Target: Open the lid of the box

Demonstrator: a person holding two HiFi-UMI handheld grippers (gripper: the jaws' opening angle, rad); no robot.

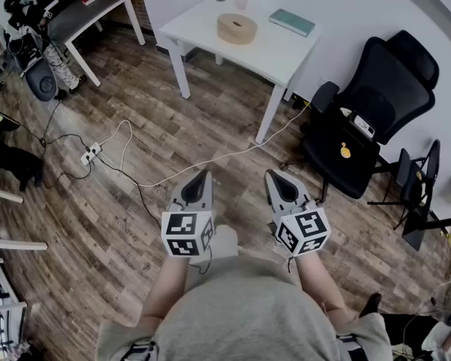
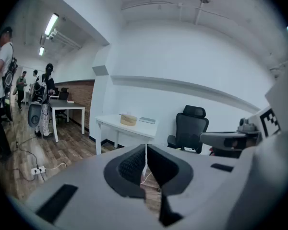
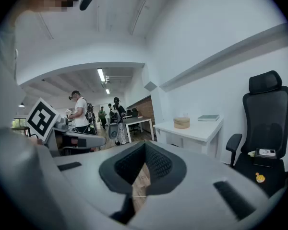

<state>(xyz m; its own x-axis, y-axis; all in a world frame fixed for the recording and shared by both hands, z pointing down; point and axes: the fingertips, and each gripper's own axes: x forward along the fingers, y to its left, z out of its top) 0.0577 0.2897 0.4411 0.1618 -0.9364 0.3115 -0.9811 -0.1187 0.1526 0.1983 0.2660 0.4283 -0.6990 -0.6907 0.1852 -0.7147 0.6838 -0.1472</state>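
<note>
A round light-wood box with its lid on sits on a white table far ahead; the box shows small in the left gripper view and the box in the right gripper view. My left gripper and right gripper are held side by side over the wooden floor, well short of the table. Both are shut with nothing between the jaws. The left gripper and right gripper show their pads pressed together.
A teal book and a pink cup lie on the white table. A black office chair stands to the right. A white cable and power strip cross the floor. A second table and several people stand at the far left.
</note>
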